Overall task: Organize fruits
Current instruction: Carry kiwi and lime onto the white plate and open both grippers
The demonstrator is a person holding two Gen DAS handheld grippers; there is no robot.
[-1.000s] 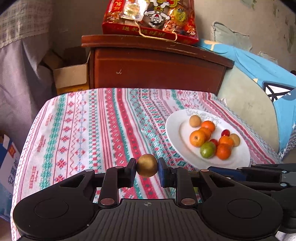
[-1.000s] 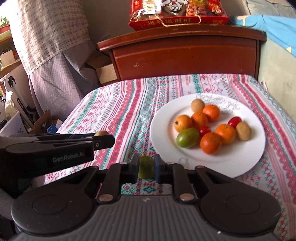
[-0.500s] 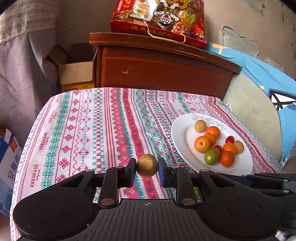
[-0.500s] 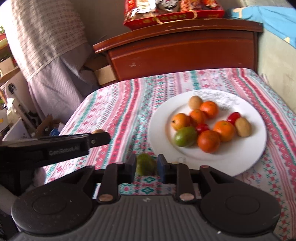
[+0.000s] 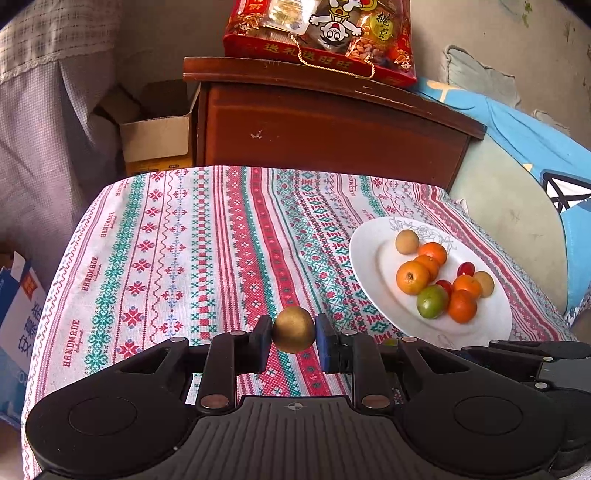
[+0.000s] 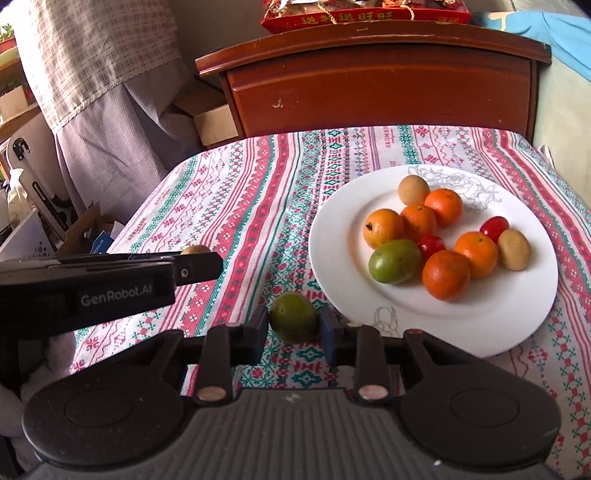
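My left gripper (image 5: 293, 338) is shut on a round golden-brown fruit (image 5: 294, 329), held above the patterned tablecloth (image 5: 177, 258). My right gripper (image 6: 293, 330) has its jaws slightly parted around a green fruit (image 6: 293, 317). The fruit rests on the cloth just left of the white plate (image 6: 517, 325), and the pads do not press on it. The plate holds several oranges, a green fruit (image 6: 394, 260), red tomatoes and brown fruits. In the right wrist view the left gripper (image 6: 195, 264) reaches in from the left, with the top of its brown fruit (image 6: 194, 250) showing.
A dark wooden cabinet (image 5: 332, 129) stands behind the table with a red gift package (image 5: 321, 33) on top. A cardboard box (image 5: 155, 140) and a curtain (image 6: 92, 74) are at the left. A blue cushion (image 5: 535, 155) lies to the right.
The right gripper's jaws have parted a little and the green fruit now sits loose on the cloth between them. The left gripper keeps its grip on the brown fruit.
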